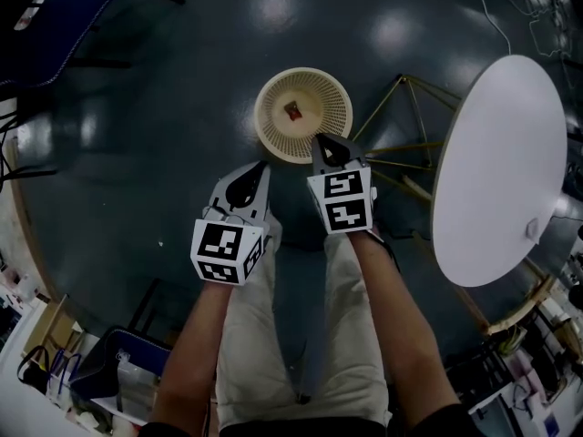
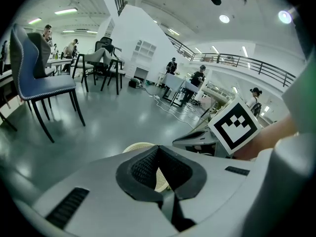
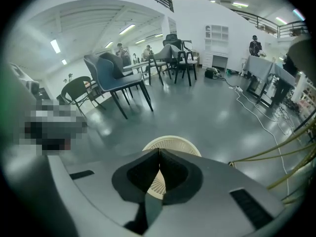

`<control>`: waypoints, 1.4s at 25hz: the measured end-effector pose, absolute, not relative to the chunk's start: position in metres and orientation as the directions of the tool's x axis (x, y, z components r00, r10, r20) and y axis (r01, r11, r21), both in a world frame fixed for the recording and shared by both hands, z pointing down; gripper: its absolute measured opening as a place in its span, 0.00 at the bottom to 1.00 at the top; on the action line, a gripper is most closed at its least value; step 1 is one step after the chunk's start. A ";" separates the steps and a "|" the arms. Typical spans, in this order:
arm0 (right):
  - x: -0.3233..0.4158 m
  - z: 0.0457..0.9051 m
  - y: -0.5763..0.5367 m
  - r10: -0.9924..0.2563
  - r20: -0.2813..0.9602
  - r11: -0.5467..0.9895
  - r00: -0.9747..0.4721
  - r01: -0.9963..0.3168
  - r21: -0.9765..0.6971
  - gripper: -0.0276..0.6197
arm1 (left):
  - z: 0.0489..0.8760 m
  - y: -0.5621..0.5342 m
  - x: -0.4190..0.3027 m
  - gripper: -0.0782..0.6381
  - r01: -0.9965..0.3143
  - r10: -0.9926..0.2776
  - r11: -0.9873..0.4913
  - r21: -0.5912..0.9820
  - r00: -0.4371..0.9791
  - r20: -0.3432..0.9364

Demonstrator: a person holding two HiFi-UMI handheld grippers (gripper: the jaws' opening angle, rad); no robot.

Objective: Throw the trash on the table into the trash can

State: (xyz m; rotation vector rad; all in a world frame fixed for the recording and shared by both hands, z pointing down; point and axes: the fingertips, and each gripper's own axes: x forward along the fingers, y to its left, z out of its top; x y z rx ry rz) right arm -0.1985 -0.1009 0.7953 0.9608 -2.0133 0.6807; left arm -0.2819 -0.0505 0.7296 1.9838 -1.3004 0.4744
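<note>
Fingers [image 3: 140, 177] of the right gripper [image 3: 160, 153] meet at their tips with nothing between them, and the dark padded fingers [image 2: 143, 168] of the left gripper [image 2: 158, 148] are closed tip to tip in the same way, also empty. Both grippers point steeply down toward the trash can [image 1: 302, 115], which stands on the dark glossy floor [image 1: 137, 153]. Seen from the head view, the right gripper [image 1: 332, 148] has its tips over the near rim of the trash can, while the left gripper [image 1: 246, 182] hangs nearer the person and to the left of the trash can, clear of its rim. The trash can stands upright with its open mouth facing straight up; it is round, so its one long axis runs up and down. It is a cream basket with a wide flared rim and walls pierced by a fine lattice of holes, which shows past the closed fingers in the left gripper view [image 2: 139, 146] and the right gripper view [image 3: 170, 143]. Inside it, near the middle of the bottom, lies a small reddish-brown scrap [image 1: 293, 109]; it is too small to tell which way it points. To the right of the trash can stands a round white table [image 1: 501, 167] on thin yellow legs [image 1: 405, 121], with a small white object [image 1: 533, 228] near its edge on the side farthest from the trash can. A blue chair [image 1: 55, 16] stands well apart from the trash can, up and to the left.
</note>
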 end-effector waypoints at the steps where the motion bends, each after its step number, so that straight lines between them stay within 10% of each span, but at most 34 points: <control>1: -0.199 0.788 -0.099 -0.390 0.827 0.570 -0.404 -0.812 -0.127 0.07 | 0.723 -0.050 -0.283 0.12 -0.901 -0.644 -0.247 0.356 0.427 0.635; 35: -0.121 0.515 -0.065 -0.537 0.699 0.490 -0.472 -0.849 -0.197 0.07 | 0.486 -0.051 -0.206 0.12 -0.885 -0.681 -0.373 0.279 0.465 0.565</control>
